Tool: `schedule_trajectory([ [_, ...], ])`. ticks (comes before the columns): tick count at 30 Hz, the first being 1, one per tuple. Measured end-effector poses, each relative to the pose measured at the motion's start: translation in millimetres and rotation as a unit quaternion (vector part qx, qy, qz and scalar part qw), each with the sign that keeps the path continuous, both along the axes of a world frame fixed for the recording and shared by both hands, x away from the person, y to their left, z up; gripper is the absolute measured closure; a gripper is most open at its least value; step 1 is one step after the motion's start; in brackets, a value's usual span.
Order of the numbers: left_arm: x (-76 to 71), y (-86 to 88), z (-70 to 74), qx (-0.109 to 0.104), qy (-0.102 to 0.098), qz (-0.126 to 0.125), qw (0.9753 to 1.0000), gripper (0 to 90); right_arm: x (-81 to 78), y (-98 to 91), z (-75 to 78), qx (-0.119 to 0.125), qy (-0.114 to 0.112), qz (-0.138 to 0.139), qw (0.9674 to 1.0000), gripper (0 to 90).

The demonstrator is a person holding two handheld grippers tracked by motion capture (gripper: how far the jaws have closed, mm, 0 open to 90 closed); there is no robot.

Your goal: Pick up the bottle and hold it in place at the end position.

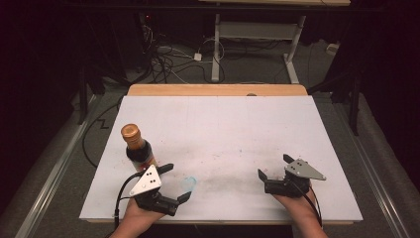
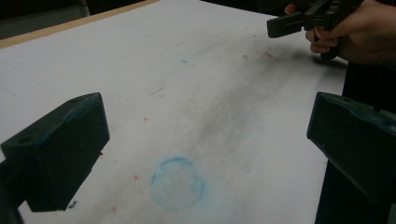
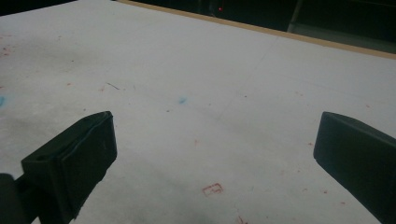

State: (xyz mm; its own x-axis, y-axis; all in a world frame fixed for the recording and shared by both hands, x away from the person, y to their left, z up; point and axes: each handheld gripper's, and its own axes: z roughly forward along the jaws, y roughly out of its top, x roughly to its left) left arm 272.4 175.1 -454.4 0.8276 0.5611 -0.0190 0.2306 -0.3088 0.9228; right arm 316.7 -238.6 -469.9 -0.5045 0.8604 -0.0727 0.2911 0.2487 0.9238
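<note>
White tabletop, smudged grey w/ red specks, wooden strip along far edge. Brown bottle w/ gold cap stands upright near the left edge, toward the near-left corner, just beside the left hand-held gripper; touching or not, can't tell. That gripper's jaws spread wide, nothing btwn them. Right hand-held gripper near the near edge, right side: wide open, empty. Faint blue ring mark on tabletop btwn left jaws.

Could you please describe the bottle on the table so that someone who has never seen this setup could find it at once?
Start from the white table top and go to its near left part, just beyond the left gripper. There stands the bottle, upright, dark with a coppery gold cap. It is the one upright object on the board.
</note>
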Motion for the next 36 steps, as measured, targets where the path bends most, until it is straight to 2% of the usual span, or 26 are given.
schedule_trajectory([
  [5,-5.1,8.7,-0.3,0.004,-0.001,0.007,1.0,0.0,0.5,0.8,0.2,0.001,0.0,0.002,1.0,0.1],
  [7,-8.2,17.4,-0.1,-0.007,0.004,0.015,0.9999,0.0,0.7,0.5,0.6,0.002,0.0,0.001,1.0,0.2],
  [10,-11.2,22.6,0.3,-0.001,0.001,0.02,0.9998,0.0,1.5,0.3,0.5,0.003,0.0,0.0,1.0,0.1],
  [15,-22.5,41.0,2.3,0.002,-0.002,0.036,0.9994,0.0,1.4,0.5,1.3,0.003,-0.001,-0.001,1.0,0.1],
  [19,-26.8,54.7,1.5,-0.006,0.001,0.053,0.9986,0.0,1.3,0.6,1.6,0.004,-0.001,-0.003,1.0,0.1],
  [24,-28.3,67.3,-2.0,-0.003,0.007,0.072,0.9974,0.0,1.4,0.6,1.3,0.0,-0.001,-0.002,1.0,0.1],
  [27,-27.9,73.9,-4.0,-0.007,0.013,0.081,0.9966,0.0,1.5,0.2,1.3,0.001,-0.001,-0.003,1.0,0.1],
  [36,-23.2,86.4,-3.8,-0.015,0.012,0.107,0.994,0.0,1.8,-1.2,0.0,0.001,0.001,-0.003,1.0,0.1],
])
